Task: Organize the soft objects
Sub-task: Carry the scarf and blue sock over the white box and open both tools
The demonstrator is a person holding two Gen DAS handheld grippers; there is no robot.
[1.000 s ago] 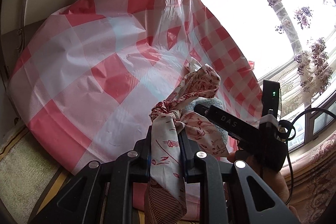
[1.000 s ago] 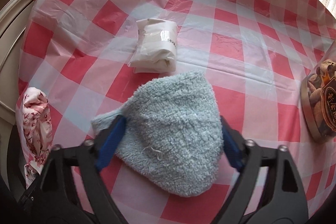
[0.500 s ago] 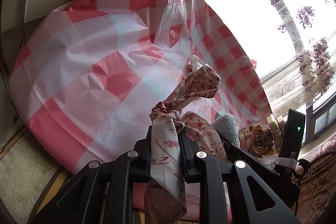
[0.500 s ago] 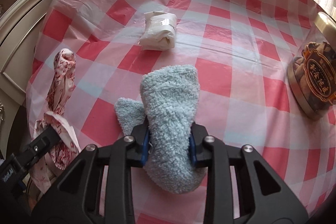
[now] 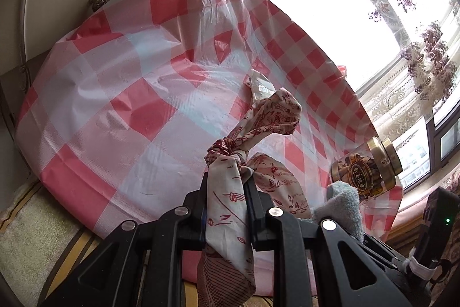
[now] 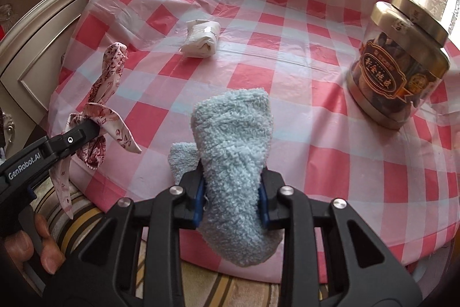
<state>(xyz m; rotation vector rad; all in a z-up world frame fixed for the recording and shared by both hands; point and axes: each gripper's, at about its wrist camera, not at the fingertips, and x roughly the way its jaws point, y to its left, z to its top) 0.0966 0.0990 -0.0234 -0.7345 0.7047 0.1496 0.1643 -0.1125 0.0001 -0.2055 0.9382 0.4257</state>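
The light blue fleece sock is pinched between the pads of the right tool, whose jaws have just been closing on it; the sock is held clear above the near edge of the surface, toe end forward. The right tool points steeply downward. The red-printed knotted scarf is pinched in the left tool, at the surface's left edge, ends hanging below. A hand grips the left tool's handle. A folded white packet lies mid-surface. A gold-lidded jar stands at right.
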